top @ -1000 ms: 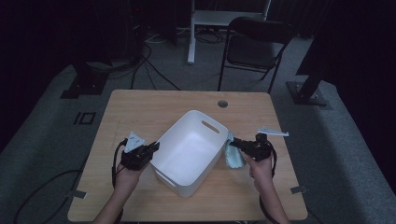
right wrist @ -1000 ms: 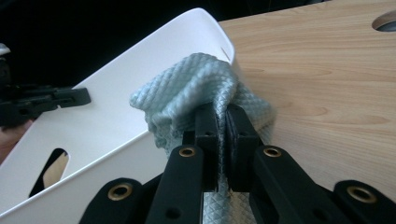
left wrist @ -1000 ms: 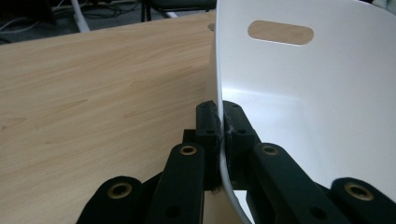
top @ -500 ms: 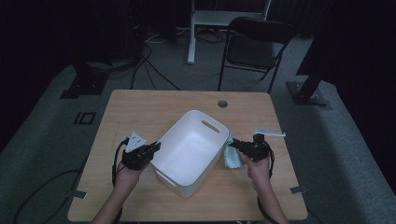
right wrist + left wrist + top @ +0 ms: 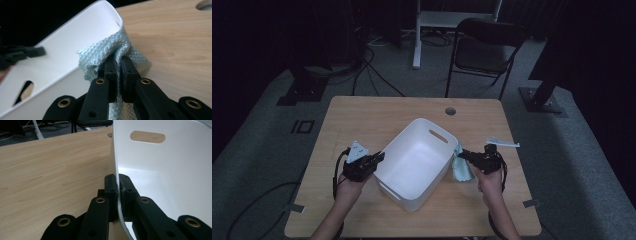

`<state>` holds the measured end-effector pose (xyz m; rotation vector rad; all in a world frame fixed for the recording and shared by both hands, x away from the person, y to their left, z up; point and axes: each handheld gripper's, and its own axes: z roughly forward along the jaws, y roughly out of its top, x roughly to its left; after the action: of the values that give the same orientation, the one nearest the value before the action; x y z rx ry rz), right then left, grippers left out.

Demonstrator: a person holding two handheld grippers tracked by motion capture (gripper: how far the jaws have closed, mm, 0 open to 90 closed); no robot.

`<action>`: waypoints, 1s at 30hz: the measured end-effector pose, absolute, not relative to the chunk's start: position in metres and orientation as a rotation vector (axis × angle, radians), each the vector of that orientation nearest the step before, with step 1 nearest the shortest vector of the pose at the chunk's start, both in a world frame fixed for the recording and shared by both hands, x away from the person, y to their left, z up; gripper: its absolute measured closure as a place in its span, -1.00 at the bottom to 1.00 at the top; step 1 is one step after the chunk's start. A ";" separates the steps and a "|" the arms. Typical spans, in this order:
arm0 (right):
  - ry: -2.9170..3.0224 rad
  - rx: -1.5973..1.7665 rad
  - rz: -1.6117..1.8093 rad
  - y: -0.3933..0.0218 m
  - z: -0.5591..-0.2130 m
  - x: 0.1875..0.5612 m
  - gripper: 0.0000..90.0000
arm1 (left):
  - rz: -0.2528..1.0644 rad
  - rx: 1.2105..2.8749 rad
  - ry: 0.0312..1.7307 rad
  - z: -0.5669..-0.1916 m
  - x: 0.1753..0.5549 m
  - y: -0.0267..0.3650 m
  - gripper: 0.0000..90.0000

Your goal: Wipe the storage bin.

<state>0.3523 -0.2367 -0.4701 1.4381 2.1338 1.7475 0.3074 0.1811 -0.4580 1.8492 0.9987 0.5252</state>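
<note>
Left hand-held gripper (image 5: 117,191) clamped on the near wall of the white rectangular plastic tub (image 5: 417,160) mid-table (image 5: 362,115), right hand-held gripper (image 5: 118,66) pinching the pale-green waffle-weave cloth (image 5: 117,47) against the tub's far side.

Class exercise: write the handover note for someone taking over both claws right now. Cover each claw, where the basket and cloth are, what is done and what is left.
Left claw: shut on the white basket, clamping its near side wall at the rim.
Right claw: shut on the light blue cloth, bunched against the outside of the basket's wall on the opposite side, at the rim.
Basket stands mid-table, looks empty.
Done: both grips are made; the basket is steadied.
Left: probably wiping the basket or dropping the cloth in; the frames do not settle which.
</note>
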 end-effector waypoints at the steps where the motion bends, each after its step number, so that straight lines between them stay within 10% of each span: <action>1: 2.130 1.436 1.749 -0.236 -0.469 0.351 0.90 | 0.523 1.849 0.999 -0.458 0.307 0.181 0.93; 30: 2.173 1.553 1.627 -0.236 -0.505 0.367 0.90 | 0.519 1.854 0.985 -0.458 0.307 0.180 0.93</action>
<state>0.3669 -0.2358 -0.5050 1.5534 2.1728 1.6271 0.3071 0.1798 -0.4582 1.8537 0.9846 0.5187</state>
